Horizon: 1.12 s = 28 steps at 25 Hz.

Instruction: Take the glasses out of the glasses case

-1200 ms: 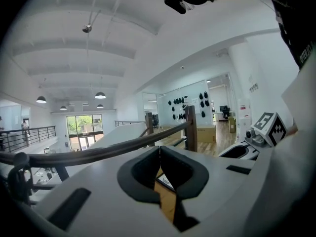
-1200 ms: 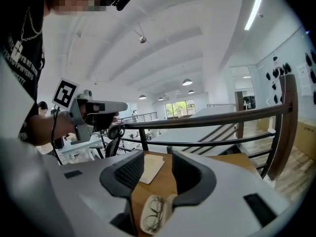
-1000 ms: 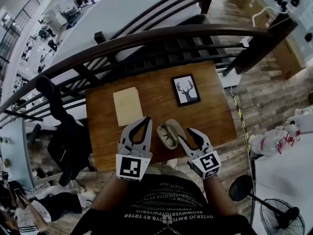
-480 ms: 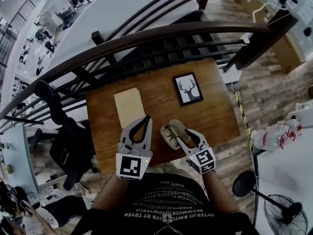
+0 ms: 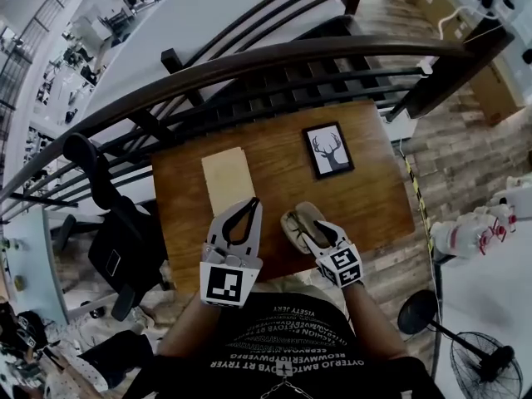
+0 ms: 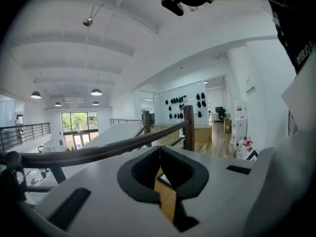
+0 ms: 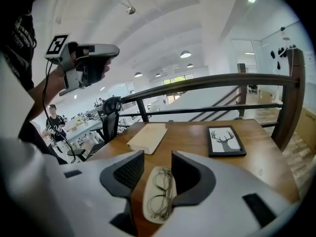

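Observation:
An open cream glasses case point(image 5: 296, 217) lies near the front edge of the wooden table point(image 5: 366, 198). In the right gripper view, thin wire-rimmed glasses point(image 7: 160, 191) rest inside the case point(image 7: 147, 209). My right gripper point(image 7: 158, 164) is open, its jaws straddling the near end of the case, one on each side. From the head view the right gripper point(image 5: 309, 229) sits over the case's near end. My left gripper point(image 5: 249, 203) is shut on nothing, held left of the case. Its jaws point(image 6: 159, 152) meet at the tips. It also shows raised in a hand point(image 7: 111, 50).
A framed deer picture point(image 5: 332, 150) lies at the table's back right, a beige paper pad point(image 5: 228, 179) at the back left. A dark curved railing point(image 5: 274, 65) runs behind the table. A black office chair point(image 5: 108, 214) stands left, a floor fan point(image 5: 482, 364) right.
My right gripper has moved left and forward onto the case, so its jaws now flank the case's near end. The left gripper has barely moved.

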Each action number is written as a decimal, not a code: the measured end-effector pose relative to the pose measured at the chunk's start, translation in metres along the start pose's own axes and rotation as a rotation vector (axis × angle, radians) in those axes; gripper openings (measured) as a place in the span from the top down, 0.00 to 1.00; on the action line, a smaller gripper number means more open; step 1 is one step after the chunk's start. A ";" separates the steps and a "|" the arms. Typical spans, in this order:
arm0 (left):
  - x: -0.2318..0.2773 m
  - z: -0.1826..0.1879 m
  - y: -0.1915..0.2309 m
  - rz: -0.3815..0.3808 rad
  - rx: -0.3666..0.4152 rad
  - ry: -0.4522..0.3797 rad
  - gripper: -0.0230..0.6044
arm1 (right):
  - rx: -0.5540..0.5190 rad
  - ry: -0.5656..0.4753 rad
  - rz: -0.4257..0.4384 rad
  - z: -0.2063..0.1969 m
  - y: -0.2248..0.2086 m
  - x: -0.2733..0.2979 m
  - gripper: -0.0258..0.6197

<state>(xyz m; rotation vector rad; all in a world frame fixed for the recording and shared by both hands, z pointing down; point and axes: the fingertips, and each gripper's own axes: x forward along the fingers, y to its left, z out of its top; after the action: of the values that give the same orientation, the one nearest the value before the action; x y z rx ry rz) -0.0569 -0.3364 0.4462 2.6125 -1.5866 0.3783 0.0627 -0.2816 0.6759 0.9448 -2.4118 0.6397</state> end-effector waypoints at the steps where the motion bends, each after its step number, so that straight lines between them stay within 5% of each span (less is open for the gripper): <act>1: -0.001 0.000 0.001 0.002 0.000 0.001 0.92 | -0.002 0.015 -0.001 -0.004 -0.001 0.004 0.70; 28: -0.005 -0.021 0.035 0.018 -0.032 0.049 0.92 | 0.071 0.310 -0.045 -0.093 -0.027 0.071 0.75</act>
<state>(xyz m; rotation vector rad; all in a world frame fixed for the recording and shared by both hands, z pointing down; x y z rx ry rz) -0.0937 -0.3447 0.4624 2.5470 -1.5879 0.4109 0.0588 -0.2808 0.7959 0.8556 -2.1010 0.7965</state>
